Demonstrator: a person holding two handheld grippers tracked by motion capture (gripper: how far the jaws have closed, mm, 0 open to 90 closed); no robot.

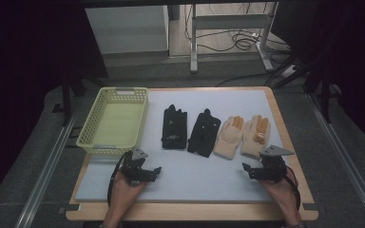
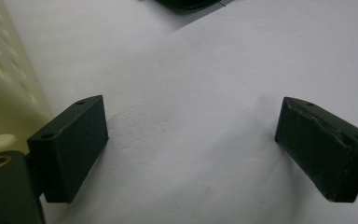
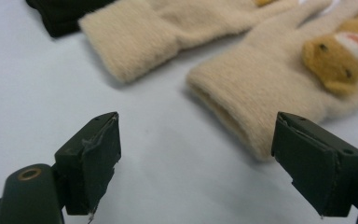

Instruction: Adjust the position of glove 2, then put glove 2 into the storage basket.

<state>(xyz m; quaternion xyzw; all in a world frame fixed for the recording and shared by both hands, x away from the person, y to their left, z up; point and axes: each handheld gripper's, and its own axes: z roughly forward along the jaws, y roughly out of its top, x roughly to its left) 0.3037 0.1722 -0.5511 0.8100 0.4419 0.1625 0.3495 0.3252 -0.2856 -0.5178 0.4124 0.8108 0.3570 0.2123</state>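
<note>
Two black gloves [image 1: 174, 127] [image 1: 203, 132] and two cream gloves [image 1: 229, 137] [image 1: 255, 135] lie in a row on the pale mat [image 1: 190, 175]. The rightmost cream glove [image 3: 279, 79] bears an orange animal face; its cuff lies just beyond my right gripper [image 3: 196, 154], whose jaws stand open over bare mat. The other cream glove's cuff [image 3: 135, 37] lies farther off to the left. My left gripper [image 2: 191, 144] is open too, with nothing between its jaws, near the mat's front left [image 1: 158, 170]. In the high view the right gripper [image 1: 245, 168] rests at the front right.
A yellow perforated basket [image 1: 115, 119] stands at the mat's back left, its wall [image 2: 4, 79] close beside my left jaw. The wooden table edge [image 1: 190, 211] runs along the front. Behind the table are a grey floor, cables and a desk frame.
</note>
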